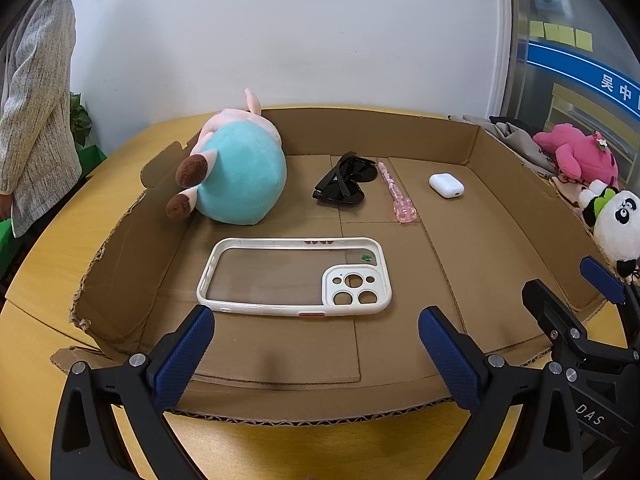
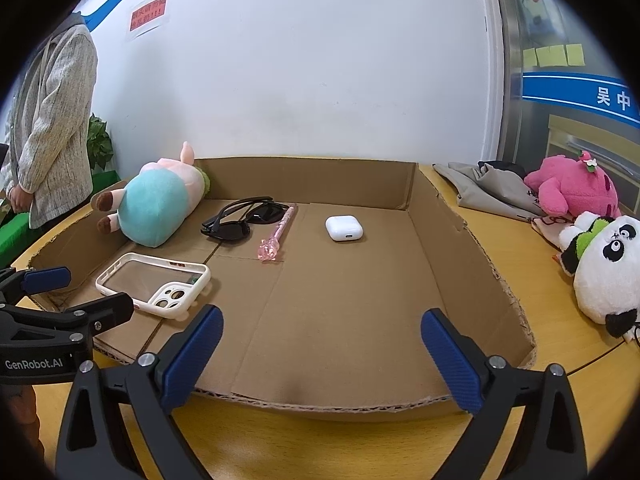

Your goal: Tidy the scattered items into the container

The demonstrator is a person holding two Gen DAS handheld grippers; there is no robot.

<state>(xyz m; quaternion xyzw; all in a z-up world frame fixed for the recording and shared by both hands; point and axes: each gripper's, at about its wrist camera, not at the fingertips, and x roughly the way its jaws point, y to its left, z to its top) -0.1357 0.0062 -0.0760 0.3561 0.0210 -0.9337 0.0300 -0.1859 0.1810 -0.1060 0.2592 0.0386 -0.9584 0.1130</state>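
Observation:
A shallow cardboard tray [image 1: 516, 216] [image 2: 440, 216] lies on a yellow table. Inside it are a teal and pink plush [image 1: 240, 172] [image 2: 158, 208], black sunglasses [image 1: 346, 180] [image 2: 244, 220], a pink pen [image 1: 396, 192] [image 2: 278, 236], a white earbud case [image 1: 446, 185] [image 2: 344, 228] and a white phone case [image 1: 296, 276] [image 2: 154, 284]. My left gripper [image 1: 316, 348] is open and empty over the tray's near edge, just short of the phone case. My right gripper [image 2: 322, 354] is open and empty over the near edge too. A panda plush [image 1: 616, 224] [image 2: 604, 264] and a pink plush [image 1: 576, 152] [image 2: 572, 188] lie outside, right of the tray.
Grey cloth bags [image 2: 488, 190] lie on the table behind the pink plush. A person in a grey cardigan [image 1: 36, 112] [image 2: 52, 128] stands at the left beside a green plant [image 2: 98, 146]. A white wall is behind the table.

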